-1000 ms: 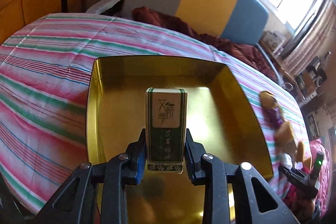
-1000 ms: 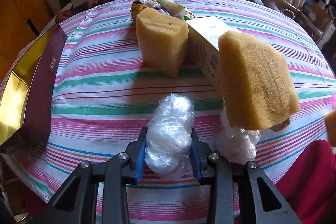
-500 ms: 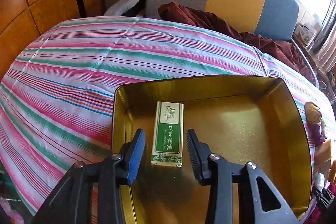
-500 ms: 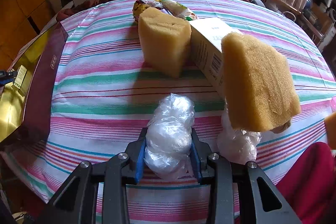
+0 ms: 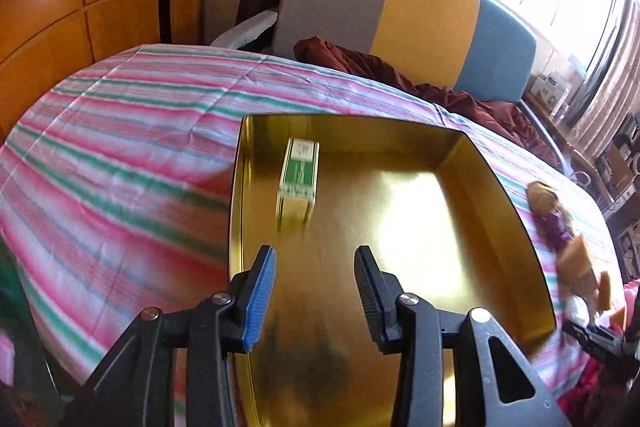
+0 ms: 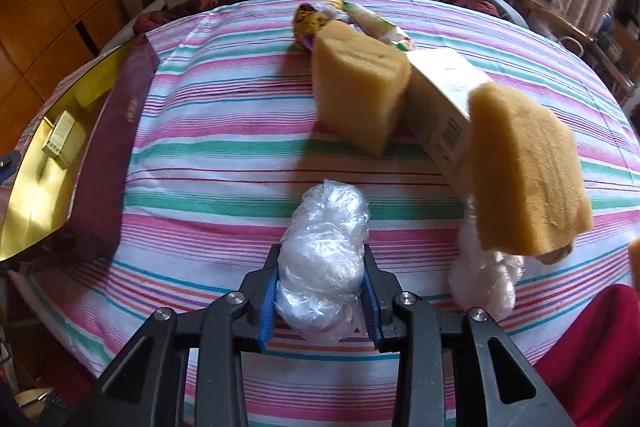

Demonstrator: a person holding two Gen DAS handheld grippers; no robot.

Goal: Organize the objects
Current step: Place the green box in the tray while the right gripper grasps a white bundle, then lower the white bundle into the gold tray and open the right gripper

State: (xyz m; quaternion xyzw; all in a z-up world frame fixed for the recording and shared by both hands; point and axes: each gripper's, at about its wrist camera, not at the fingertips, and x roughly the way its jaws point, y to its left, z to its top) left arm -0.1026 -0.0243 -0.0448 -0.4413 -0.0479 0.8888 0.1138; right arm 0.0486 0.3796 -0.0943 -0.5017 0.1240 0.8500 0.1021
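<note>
A small green-and-white box [image 5: 298, 173] lies flat inside the gold tray [image 5: 504, 195], near its far left corner. My left gripper [image 5: 315, 259] hovers over the tray floor, short of the box, open with nothing between its fingers. The right wrist view shows the same box [image 6: 60, 139] in the tray [image 6: 24, 203] at far left. There my right gripper [image 6: 322, 267] is shut on a crumpled clear plastic bundle [image 6: 324, 227] on the striped cloth, its jaws still tightening.
Two yellow sponges [image 6: 360, 87] [image 6: 524, 171] flank a white carton [image 6: 444, 95]. A second plastic bundle [image 6: 486, 275] lies under the right sponge, a snack packet [image 6: 320, 17] behind. A red sleeve [image 6: 592, 355] fills the lower right. The tray's maroon wall [image 6: 108, 155] faces the cloth.
The left gripper let go of the box, left it lying in the tray and drew back from it. The right gripper stayed put, clamped on the plastic bundle.
</note>
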